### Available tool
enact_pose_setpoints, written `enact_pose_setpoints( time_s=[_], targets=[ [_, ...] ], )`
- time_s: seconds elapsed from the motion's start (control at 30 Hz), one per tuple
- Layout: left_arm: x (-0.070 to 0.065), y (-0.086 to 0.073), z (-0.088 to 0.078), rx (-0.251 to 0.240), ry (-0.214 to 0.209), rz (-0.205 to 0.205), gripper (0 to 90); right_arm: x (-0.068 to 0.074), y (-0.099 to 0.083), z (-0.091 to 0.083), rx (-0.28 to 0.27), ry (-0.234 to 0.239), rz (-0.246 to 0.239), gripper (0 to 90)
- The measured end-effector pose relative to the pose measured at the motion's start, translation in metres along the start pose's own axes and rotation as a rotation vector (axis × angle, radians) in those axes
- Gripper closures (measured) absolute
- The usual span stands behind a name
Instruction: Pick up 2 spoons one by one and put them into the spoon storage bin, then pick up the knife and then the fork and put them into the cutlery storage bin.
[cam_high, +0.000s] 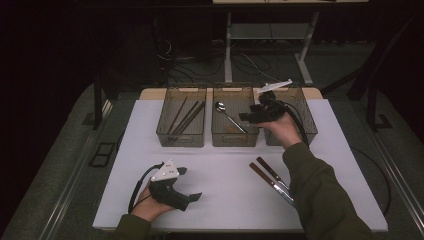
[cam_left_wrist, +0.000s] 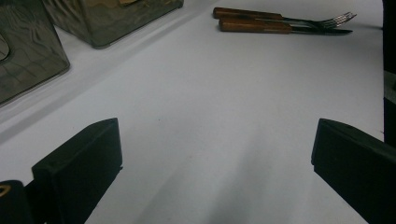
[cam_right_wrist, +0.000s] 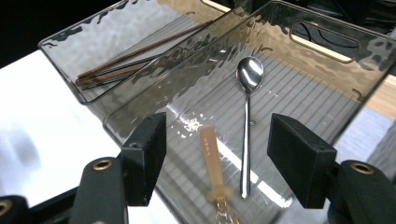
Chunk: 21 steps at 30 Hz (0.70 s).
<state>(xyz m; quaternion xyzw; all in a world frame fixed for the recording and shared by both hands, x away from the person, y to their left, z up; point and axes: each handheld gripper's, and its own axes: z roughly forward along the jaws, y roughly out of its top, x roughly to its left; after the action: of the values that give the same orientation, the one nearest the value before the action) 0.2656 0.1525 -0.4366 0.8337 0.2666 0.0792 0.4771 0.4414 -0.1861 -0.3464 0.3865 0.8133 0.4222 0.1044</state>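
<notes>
Two spoons lie in the middle tray (cam_right_wrist: 322, 44): a steel spoon (cam_right_wrist: 246, 126) and a wooden-handled spoon (cam_right_wrist: 212, 163), both below and between the right gripper (cam_right_wrist: 215, 154) fingers, parted and empty. Left gripper (cam_left_wrist: 210, 154) fingers spread wide, holding nothing, over bare table (cam_left_wrist: 224, 93).

A white table (cam_high: 225, 190) carries three smoky plastic bins (cam_high: 181, 125) side by side, the middle one beneath the right gripper (cam_high: 255, 116), and a wooden-handled fork (cam_high: 276, 176) and knife (cam_high: 267, 181) (touching) right of the left gripper (cam_high: 189, 184).
</notes>
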Motion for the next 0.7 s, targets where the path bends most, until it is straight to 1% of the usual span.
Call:
enact_pose_setpoints(
  time_s=[0.17,0.23,0.37,0.43,0.53,0.7],
  targets=[
    [0.001,0.0,0.0,-0.001,0.001,-0.003,0.6,-0.001,-0.01,-0.013,-0.029,0.006,-0.004,37.3],
    [0.0,0.0,0.0,0.002,0.002,0.001,0.6,0.0,-0.015,-0.017,-0.033,-0.004,-0.005,37.6],
    [0.0,0.0,0.001,0.003,0.004,-0.001,0.6,0.0,-0.025,-0.025,-0.035,-0.002,-0.012,37.8],
    [0.0,0.0,0.0,0.006,0.006,0.003,0.6,0.0,-0.031,-0.028,-0.036,0.001,-0.009,37.7],
    [0.001,-0.001,0.0,0.002,0.007,-0.004,0.6,0.0,-0.039,-0.034,-0.04,0.005,-0.008,37.5],
    [0.001,-0.001,0.0,0.001,0.007,-0.006,0.5,0.002,-0.051,-0.044,-0.06,0.017,-0.002,37.3]
  ],
)
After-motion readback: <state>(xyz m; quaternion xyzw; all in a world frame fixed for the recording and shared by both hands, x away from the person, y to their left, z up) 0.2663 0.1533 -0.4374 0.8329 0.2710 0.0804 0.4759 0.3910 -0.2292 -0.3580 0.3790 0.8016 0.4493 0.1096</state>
